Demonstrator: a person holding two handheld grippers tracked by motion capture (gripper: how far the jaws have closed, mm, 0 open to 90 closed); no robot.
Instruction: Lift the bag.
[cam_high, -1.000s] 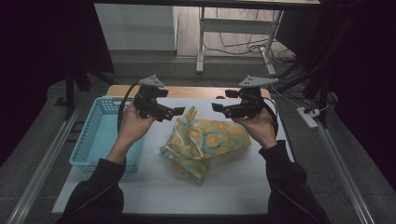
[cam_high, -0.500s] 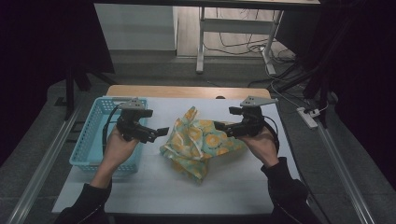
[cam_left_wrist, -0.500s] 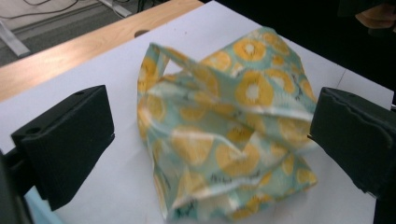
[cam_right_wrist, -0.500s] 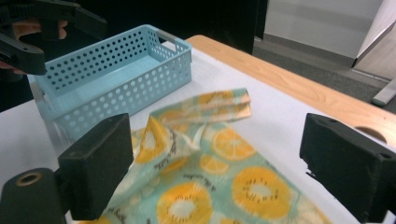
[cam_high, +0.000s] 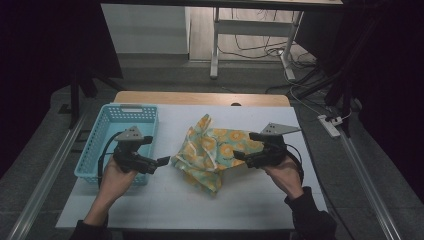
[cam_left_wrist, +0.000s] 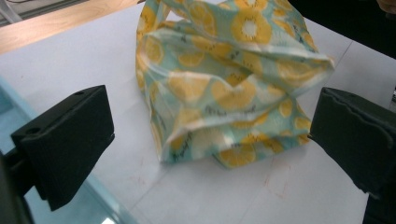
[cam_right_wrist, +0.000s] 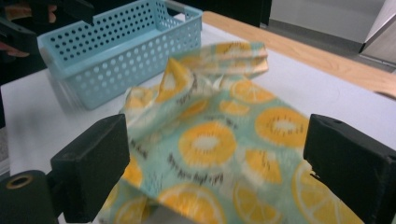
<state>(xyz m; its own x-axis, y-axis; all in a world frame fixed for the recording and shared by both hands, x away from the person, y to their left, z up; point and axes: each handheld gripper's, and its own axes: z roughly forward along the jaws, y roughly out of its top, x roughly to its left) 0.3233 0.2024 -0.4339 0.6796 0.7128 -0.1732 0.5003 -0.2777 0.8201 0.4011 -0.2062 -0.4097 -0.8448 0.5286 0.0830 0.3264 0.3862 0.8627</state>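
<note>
A soft teal bag printed with yellow citrus slices (cam_high: 215, 150) lies crumpled in the middle of the white table (cam_high: 200, 210). My left gripper (cam_high: 162, 161) hovers just left of it, jaws wide apart and nothing between them; in the left gripper view the bag (cam_left_wrist: 224, 84) lies ahead of the left gripper (cam_left_wrist: 217, 121). My right gripper (cam_high: 239, 156) is at the bag's right edge. Its jaws have just been opening. In the right gripper view the bag (cam_right_wrist: 210, 140) lies between and beyond the jaws of the right gripper (cam_right_wrist: 219, 158), whose pads stand clear of the cloth.
A light blue perforated basket (cam_high: 122, 107) stands at the table's left, right behind my left hand, and appears in the right gripper view as the basket (cam_right_wrist: 121, 42). A wooden strip (cam_high: 200, 97) runs along the table's far edge. A metal rail (cam_high: 45, 175) flanks the left side.
Both hands have come down and toward the near side, away from the bag's top. The left one moved left toward the basket. The bag has slumped lower on the table.
</note>
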